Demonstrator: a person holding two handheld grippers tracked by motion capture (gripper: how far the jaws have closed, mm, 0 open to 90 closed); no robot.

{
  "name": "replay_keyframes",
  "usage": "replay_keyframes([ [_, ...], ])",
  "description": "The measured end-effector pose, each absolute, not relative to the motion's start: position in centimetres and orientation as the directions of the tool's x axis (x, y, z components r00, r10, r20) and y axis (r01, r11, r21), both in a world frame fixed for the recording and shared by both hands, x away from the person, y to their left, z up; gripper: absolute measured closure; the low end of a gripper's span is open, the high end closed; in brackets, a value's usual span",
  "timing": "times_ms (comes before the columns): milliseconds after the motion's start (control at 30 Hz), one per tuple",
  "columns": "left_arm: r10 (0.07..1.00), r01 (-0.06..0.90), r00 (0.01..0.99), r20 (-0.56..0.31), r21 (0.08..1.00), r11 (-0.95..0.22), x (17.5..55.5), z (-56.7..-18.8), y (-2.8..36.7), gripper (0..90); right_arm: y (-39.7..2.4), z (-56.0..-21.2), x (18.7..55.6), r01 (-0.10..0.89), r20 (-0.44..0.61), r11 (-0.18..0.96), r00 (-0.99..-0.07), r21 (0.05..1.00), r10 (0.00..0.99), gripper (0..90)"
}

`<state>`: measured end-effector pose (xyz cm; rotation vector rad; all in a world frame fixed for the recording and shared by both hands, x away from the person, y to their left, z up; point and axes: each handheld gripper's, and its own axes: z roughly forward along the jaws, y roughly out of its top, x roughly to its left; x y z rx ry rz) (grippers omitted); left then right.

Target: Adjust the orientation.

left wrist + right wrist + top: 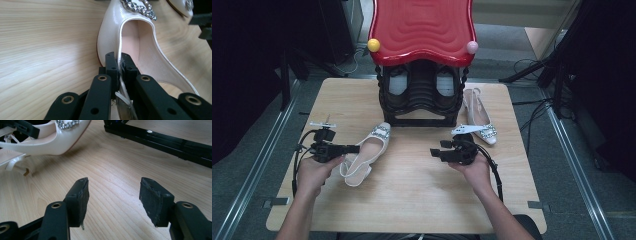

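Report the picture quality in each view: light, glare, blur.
High view: table evenly lit, surroundings dark, red rack top glossy. Left gripper view: pale glare on wood, cream shoe sharp, strap at the jaws blurred. Right gripper view: pads sharp, shoe beyond slightly soft.

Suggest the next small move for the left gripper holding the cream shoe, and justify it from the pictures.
Probably carry the shoe toward the black rack. The left gripper is shut on the shoe's side edge, the rack's lower shelf looks open at the front, and the right gripper hangs open, holding nothing.

A high camera looks down on my whole table (412, 200); both my gripper cameras sit close, sharing the cream shoe (367, 152).
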<state>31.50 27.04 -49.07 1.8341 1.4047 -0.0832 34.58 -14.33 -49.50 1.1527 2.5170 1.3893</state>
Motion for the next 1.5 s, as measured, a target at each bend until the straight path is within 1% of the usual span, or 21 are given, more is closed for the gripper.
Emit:
replay_keyframes([
  [400, 0.716, 0.824, 0.484, -0.503, 0.537, -0.179, 32.3, -49.6, 21.7, 87.0, -14.5, -49.8, 33.7, 0.592, 0.290, 0.331, -0.715, 0.734, 0.636, 41.3],
  [800, 0.649, 0.809, 0.543, -0.533, 0.540, -0.233, 33.2, -49.8, 17.9, 86.5, -15.0, -50.4, 32.5, 0.608, 0.290, 0.312, -0.689, 0.730, 0.664, 41.4],
  [933, 0.662, 0.815, 0.531, -0.530, 0.532, -0.227, 34.0, -50.6, 17.4, 86.4, -15.0, -50.6, 32.2, 0.611, 0.285, 0.314, -0.685, 0.727, 0.671, 41.3],
  [1033, 0.675, 0.830, 0.511, -0.532, 0.509, -0.227, 34.4, -51.2, 17.3, 86.4, -14.9, -50.8, 32.1, 0.618, 0.294, 0.302, -0.676, 0.726, 0.676, 41.4],
  [1100, 0.697, 0.828, 0.513, -0.501, 0.503, -0.248, 34.6, -51.4, 17.4, 86.2, -14.7, -50.9, 32.1, 0.618, 0.295, 0.297, -0.674, 0.728, 0.677, 42.5],
  [1167, 0.698, 0.826, 0.514, -0.498, 0.508, -0.246, 34.5, -51.4, 17.3, 85.4, -14.4, -51.0, 32.0, 0.617, 0.292, 0.300, -0.674, 0.728, 0.679, 42.9],
  [1267, 0.695, 0.810, 0.534, -0.482, 0.528, -0.256, 34.4, -51.1, 17.1, 81.5, -14.0, -51.3, 32.1, 0.610, 0.279, 0.314, -0.681, 0.728, 0.677, 44.3],
  [1333, 0.684, 0.806, 0.539, -0.491, 0.537, -0.249, 34.3, -50.8, 17.2, 75.3, -13.8, -51.4, 32.1, 0.607, 0.276, 0.316, -0.683, 0.729, 0.677, 45.8],
  [1433, 0.685, 0.796, 0.550, -0.477, 0.546, -0.260, 34.2, -50.2, 17.4, 67.0, -13.4, -51.5, 32.1, 0.602, 0.273, 0.315, -0.686, 0.733, 0.674, 48.4],
  [1500, 0.676, 0.792, 0.553, -0.486, 0.559, -0.246, 34.0, -49.8, 17.7, 63.4, -13.1, -51.7, 32.0, 0.595, 0.261, 0.325, -0.691, 0.735, 0.674, 51.8],
])
